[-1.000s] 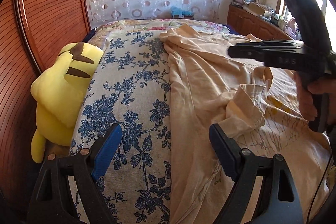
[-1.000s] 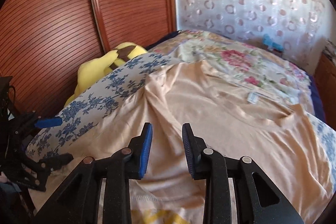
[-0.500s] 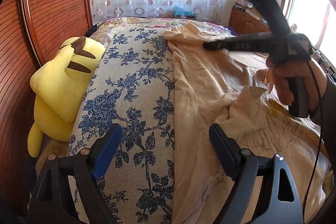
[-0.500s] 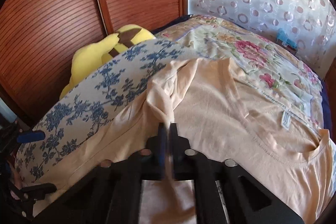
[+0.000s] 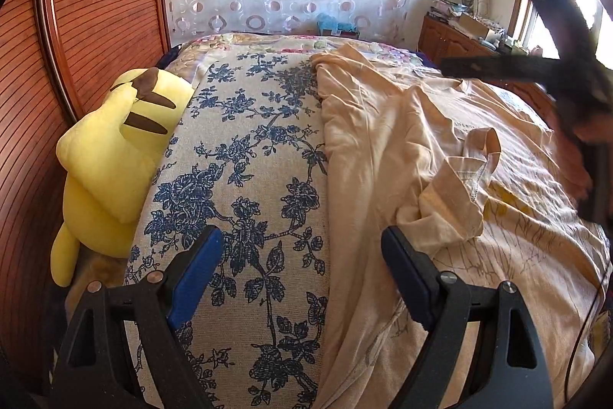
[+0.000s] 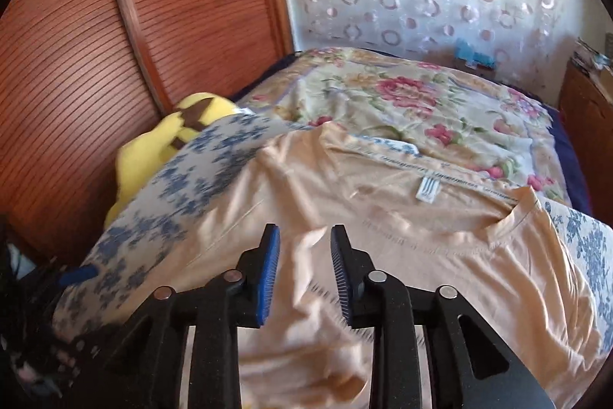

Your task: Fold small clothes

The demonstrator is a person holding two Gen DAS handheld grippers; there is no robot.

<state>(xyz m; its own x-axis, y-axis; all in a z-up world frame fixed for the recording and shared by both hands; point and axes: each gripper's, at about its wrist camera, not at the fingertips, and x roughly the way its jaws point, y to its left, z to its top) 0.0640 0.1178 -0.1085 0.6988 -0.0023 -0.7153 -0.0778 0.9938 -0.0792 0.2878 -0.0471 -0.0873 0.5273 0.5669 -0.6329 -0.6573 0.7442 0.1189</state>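
On the bed, across a blue-flowered cover (image 5: 245,156), a pale peach T-shirt (image 5: 387,125) is spread, its left edge lying along the cover and a yellow plush toy (image 5: 111,156) well apart at the headboard side. The left gripper (image 5: 297,271) is held with jaws spread wide above the shirt's near edge, gripping nothing. The right gripper (image 6: 304,271) is shown with jaws parted a little over the cloth, nothing caught between them. The fabric is judged light, thin and limp, apt to crumple and slide, so hold is best taken at a seam: the turned-up sleeve hem (image 5: 471,167) or the neckline (image 6: 513,213). In the right wrist view the collar and white label (image 6: 425,190) are seen toward the far side, so the long axis is judged to run from near hem to far collar.
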